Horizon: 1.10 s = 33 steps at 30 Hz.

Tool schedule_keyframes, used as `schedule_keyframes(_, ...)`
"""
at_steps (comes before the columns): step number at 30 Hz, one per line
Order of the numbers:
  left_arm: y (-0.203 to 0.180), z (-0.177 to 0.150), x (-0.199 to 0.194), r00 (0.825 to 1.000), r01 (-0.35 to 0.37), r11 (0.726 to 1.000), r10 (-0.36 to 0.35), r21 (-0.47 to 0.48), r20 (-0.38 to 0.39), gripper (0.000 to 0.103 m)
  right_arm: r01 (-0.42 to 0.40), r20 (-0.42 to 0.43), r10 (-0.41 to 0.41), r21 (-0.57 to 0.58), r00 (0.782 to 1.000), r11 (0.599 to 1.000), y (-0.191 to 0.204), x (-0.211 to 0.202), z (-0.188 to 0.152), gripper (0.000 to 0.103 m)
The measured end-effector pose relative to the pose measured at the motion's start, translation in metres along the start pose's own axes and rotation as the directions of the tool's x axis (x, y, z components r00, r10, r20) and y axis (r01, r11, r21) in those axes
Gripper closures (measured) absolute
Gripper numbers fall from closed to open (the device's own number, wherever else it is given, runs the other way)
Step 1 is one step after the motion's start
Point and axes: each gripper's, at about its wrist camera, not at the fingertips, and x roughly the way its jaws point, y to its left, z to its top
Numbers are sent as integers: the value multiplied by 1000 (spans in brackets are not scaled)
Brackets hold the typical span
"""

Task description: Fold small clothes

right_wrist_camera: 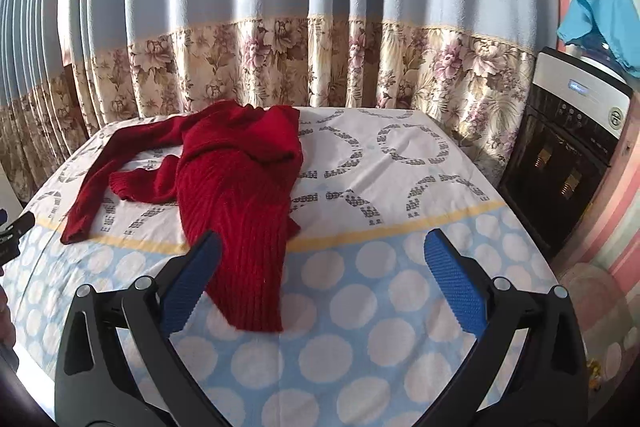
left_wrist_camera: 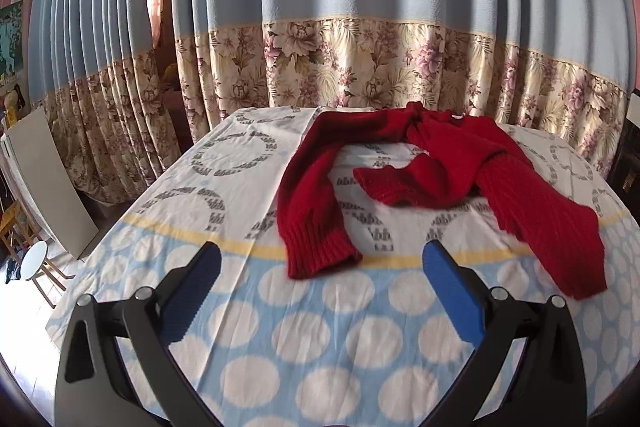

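Observation:
A small red knit sweater (left_wrist_camera: pixel 436 163) lies crumpled on the table's patterned cloth (left_wrist_camera: pixel 320 327), its sleeves spread toward me. In the left wrist view one ribbed cuff (left_wrist_camera: pixel 320 247) lies just ahead, between the open fingers. My left gripper (left_wrist_camera: pixel 322 267) is open and empty above the cloth. In the right wrist view the sweater (right_wrist_camera: pixel 236 179) lies left of centre, with a ribbed sleeve (right_wrist_camera: pixel 252 287) reaching down beside the left finger. My right gripper (right_wrist_camera: pixel 322 263) is open and empty. The left gripper's tip (right_wrist_camera: pixel 16 227) shows at the left edge.
Blue curtains with a floral band (left_wrist_camera: pixel 360 67) hang right behind the table. A water dispenser (right_wrist_camera: pixel 568 147) with a blue cloth (right_wrist_camera: pixel 600 15) on top stands to the right. A white stool (left_wrist_camera: pixel 34 261) and a leaning board (left_wrist_camera: pixel 52 179) stand to the left.

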Motion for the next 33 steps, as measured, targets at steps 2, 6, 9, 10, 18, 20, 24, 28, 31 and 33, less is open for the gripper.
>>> schedule_keyframes(2,0,-7,-11,1000,11,1000,-11,5,7,2,2,6,-2,5,1000,1000,-3,-7,-3,3)
schedule_keyframes(6,0,-16,-26,1000,-12,1000,12,14,21,2,7,19,-7,5,1000,1000,-6,-23,-8,3)
schedule_keyframes(9,1,-22,-34,1000,-17,1000,16,10,22,2,5,27,-5,2,1000,1000,-6,-32,-9,3)
schedule_keyframes(10,2,-25,-37,1000,-18,1000,18,8,22,2,5,29,-6,2,1000,1000,-6,-34,-9,3)
schedule_keyframes(18,4,-29,-45,1000,-12,1000,13,-20,15,2,-6,29,6,-3,1000,1000,-7,-44,-7,3)
schedule_keyframes(20,6,-25,-44,1000,-20,1000,20,-20,11,2,-14,28,14,-6,1000,1000,-7,-44,-6,3)
schedule_keyframes(24,10,-21,-38,1000,-18,1000,18,-26,3,2,-29,19,30,-30,999,999,-7,-36,-2,3)
schedule_keyframes(28,15,-17,-27,1000,-25,999,24,-31,-16,2,-40,4,40,-57,999,998,-8,-24,4,3)
schedule_keyframes(31,19,-11,-17,999,-34,999,33,-35,-24,2,-42,-12,41,-48,999,998,-10,-10,10,3)
schedule_keyframes(33,22,-6,-10,999,-27,999,26,-45,-30,2,-41,-21,40,-38,999,998,-11,1,15,3)
